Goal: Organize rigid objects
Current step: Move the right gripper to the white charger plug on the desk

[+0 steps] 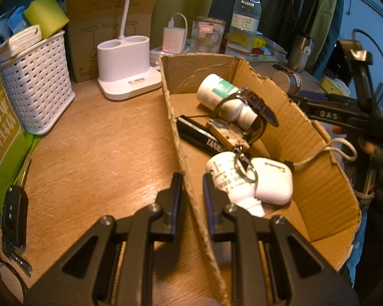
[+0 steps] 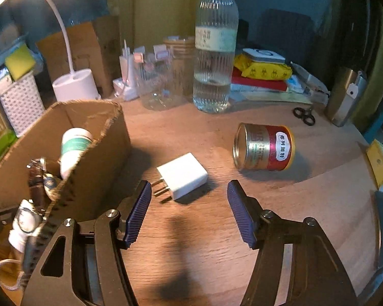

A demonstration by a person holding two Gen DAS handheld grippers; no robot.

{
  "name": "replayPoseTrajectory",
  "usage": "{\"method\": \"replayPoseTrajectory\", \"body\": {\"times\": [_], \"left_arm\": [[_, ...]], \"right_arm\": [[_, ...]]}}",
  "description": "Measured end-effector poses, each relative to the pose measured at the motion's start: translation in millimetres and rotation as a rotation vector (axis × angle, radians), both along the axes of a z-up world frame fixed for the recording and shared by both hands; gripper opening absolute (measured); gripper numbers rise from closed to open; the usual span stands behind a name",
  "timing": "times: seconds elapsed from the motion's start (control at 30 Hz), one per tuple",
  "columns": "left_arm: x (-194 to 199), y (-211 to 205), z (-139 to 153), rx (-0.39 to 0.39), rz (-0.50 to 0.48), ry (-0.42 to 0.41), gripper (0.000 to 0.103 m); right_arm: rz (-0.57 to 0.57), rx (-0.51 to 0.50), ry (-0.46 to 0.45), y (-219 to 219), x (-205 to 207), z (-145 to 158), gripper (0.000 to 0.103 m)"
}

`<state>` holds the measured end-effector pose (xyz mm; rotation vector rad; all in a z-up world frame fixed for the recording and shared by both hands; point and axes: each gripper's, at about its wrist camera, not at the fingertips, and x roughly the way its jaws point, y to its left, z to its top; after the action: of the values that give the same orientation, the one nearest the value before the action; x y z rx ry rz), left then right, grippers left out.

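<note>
A torn cardboard box sits on the wooden table. Inside it lie a white bottle with a wristwatch draped over it, a black tube, a small white dropper bottle and a white earbuds case. My left gripper is shut on the box's left wall. A white charger plug lies on the table to the right of the box, prongs toward me. My right gripper is open, its fingertips on either side of the plug's near end, pads not touching it.
A red and gold tin lies on its side right of the plug. Behind stand a water bottle, a clear jar and small scissors. Left of the box are a lamp base, a white basket and a car key.
</note>
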<state>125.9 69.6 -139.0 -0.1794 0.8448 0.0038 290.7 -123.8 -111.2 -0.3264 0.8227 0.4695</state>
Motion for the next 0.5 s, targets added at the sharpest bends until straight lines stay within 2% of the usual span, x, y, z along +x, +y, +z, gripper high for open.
{"method": "replayPoseTrajectory", "body": {"times": [0.1, 0.5], "left_arm": [[0.1, 0.2, 0.0, 0.000, 0.000, 0.000, 0.018], [-0.1, -0.5, 0.0, -0.001, 0.000, 0.001, 0.018]], "right_arm": [[0.032, -0.008, -0.001, 1.6, 4.0, -4.5, 0.078], [0.093, -0.075, 0.002, 14.4, 20.6, -16.4, 0.079]]}}
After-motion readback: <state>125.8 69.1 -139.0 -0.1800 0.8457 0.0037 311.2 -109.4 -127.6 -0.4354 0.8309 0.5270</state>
